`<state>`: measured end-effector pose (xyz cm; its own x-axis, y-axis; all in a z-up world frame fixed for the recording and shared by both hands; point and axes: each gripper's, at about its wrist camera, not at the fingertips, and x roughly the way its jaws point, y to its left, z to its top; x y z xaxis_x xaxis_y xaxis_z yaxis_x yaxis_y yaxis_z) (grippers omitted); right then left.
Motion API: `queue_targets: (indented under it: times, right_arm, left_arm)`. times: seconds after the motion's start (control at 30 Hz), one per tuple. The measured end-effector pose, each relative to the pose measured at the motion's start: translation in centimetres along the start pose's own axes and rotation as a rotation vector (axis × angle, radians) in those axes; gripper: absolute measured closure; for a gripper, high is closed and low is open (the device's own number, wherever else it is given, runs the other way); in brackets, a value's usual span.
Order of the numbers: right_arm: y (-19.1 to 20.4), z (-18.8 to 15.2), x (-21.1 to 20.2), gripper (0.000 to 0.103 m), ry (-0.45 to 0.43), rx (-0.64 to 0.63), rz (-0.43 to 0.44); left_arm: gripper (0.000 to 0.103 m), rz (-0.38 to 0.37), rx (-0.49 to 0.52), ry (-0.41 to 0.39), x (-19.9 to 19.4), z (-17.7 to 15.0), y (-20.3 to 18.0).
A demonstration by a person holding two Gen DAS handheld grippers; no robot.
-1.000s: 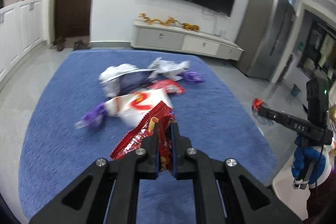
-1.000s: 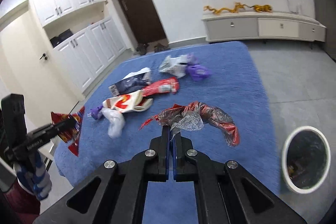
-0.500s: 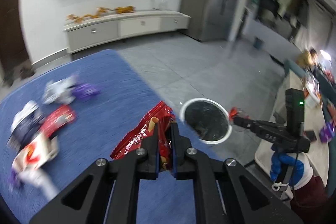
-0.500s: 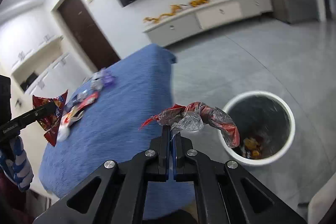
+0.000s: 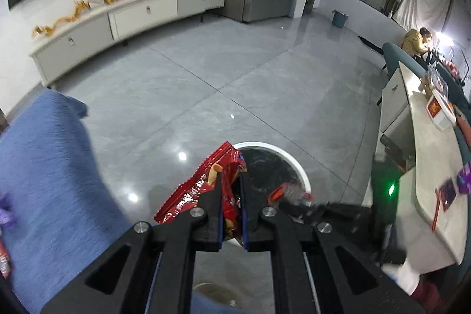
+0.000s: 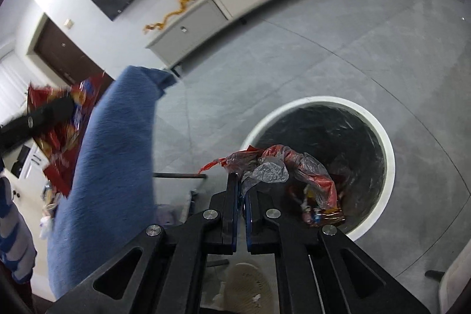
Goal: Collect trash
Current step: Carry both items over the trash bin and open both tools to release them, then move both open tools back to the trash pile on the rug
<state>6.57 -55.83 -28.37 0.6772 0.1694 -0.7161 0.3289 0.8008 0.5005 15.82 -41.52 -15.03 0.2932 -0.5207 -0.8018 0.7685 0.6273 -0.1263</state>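
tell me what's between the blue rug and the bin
Only bare grey floor separates the blue rug from the bin, clearest in the right wrist view. The crumpled wrapper hangs above that gap, toward the bin's rim.

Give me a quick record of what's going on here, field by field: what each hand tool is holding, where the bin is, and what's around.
left gripper: shut on a red snack wrapper
right gripper: shut on a crumpled red and clear plastic wrapper
trash bin: white rim, dark liner, on the grey floor, some trash already inside
right wrapper position: hanging over the bin's opening
left wrapper position: near the bin's rim
blue cloth surface: beside the bin
released yet: no, both wrappers are gripped
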Motion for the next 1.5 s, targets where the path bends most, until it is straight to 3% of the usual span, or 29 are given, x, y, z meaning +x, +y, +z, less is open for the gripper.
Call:
queue_targets:
  times: [0.17,0.23,0.3,0.33,0.4,0.53,0.77,0.93,1.07,1.2,1.5]
  right_arm:
    - [-2.3,0.1,2.9,0.094,0.056,0.022,-0.035]
    - [-3.0,0.1,3.5,0.082,0.066,0.039,-0.046]
    - [-3.6,-0.3,3.8,0.057,0.065,0.062,-0.062]
    - [-3.6,-0.5,3.7,0.055,0.063,0.069,-0.066]
    - [-4.2,-0.9,3.7,0.055,0.059,0.085,-0.083]
    - [-4.8,-1.3,2.9,0.054,0.046,0.107,-0.106]
    - [-4.7,-2.1,0.1,0.054,0.012,0.124,-0.119]
    - [-4.1,-3.0,-2.9,0.054,-0.024,0.124,-0.135]
    - [-2.4,-3.4,-5.5,0.054,-0.067,0.081,-0.153]
    - [0.9,-2.4,-8.5,0.054,-0.131,0.002,-0.152]
    - [12.6,-2.5,-13.8,0.051,-0.229,-0.259,-0.075]
  left_arm:
    - [0.093,-0.024,-0.034,0.058,5.2,1.6,-0.4]
    - [0.093,-0.026,-0.034,0.093,7.1,1.8,-0.5]
    - [0.093,-0.030,-0.034,0.114,8.3,1.9,-0.6]
    - [0.092,-0.037,-0.038,0.127,8.8,1.9,-0.5]
    - [0.089,-0.053,-0.056,0.151,9.8,1.9,-0.5]
    - [0.052,-0.061,-0.072,0.143,10.4,1.8,-0.7]
    - [0.050,-0.094,-0.087,0.137,9.8,1.7,-0.5]
    - [0.050,-0.101,-0.087,0.079,6.2,1.5,-0.3]
    - [0.050,-0.055,-0.084,-0.042,0.6,0.8,0.0]
    - [0.050,0.006,-0.082,-0.155,-5.1,-0.4,0.8]
    - [0.050,0.122,-0.084,-0.268,-16.9,-6.7,5.3]
